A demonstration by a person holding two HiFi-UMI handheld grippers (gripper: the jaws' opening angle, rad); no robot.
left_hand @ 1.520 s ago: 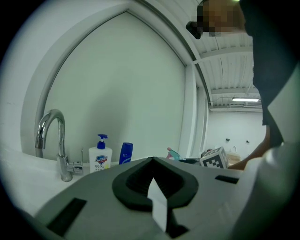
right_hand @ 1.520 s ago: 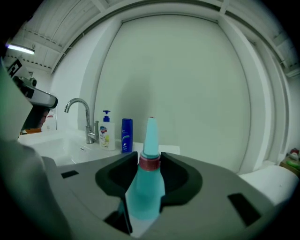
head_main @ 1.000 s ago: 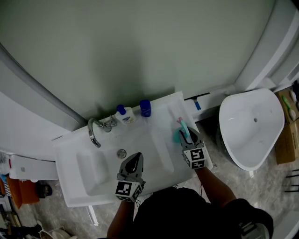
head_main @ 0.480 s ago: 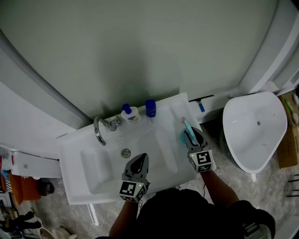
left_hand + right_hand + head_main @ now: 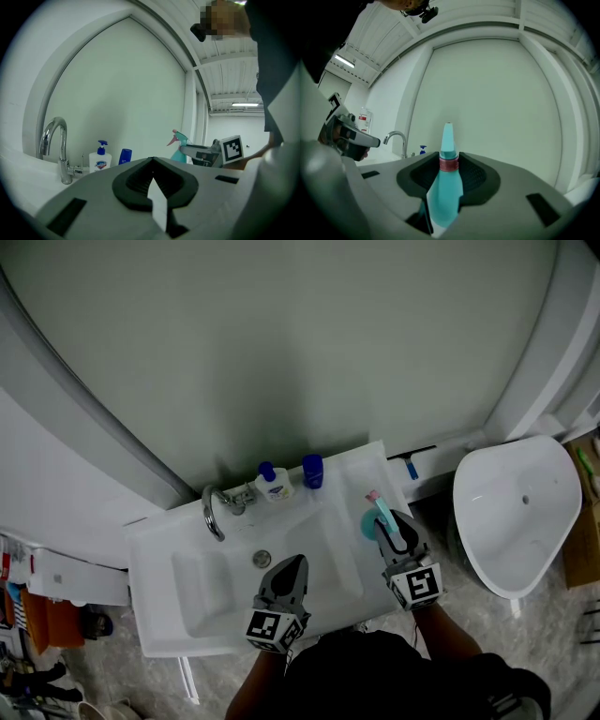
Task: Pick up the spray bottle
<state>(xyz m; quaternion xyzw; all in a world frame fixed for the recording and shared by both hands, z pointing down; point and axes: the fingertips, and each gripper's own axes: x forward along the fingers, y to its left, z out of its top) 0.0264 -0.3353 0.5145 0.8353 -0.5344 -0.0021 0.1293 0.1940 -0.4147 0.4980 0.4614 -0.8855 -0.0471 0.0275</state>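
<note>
The right hand-held gripper (image 5: 394, 532) clamps the upright spray bottle (image 5: 379, 517) over the sink's (image 5: 192, 596) right end, while the left hand-held gripper (image 5: 290, 570), pinched shut and empty, hovers over its middle.

The left gripper (image 5: 297, 562) is held level, jaws together, over the front of the sink (image 5: 187, 607); the right gripper (image 5: 398, 523) is clamped on the spray bottle (image 5: 367, 525) at its right end.

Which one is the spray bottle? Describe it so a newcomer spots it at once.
Start at the white sink; at its right end the right tongs are shut on the spray bottle. It is teal with a pink-tipped spray head, unlike the white soap pump and dark blue bottle by the faucet.
</note>
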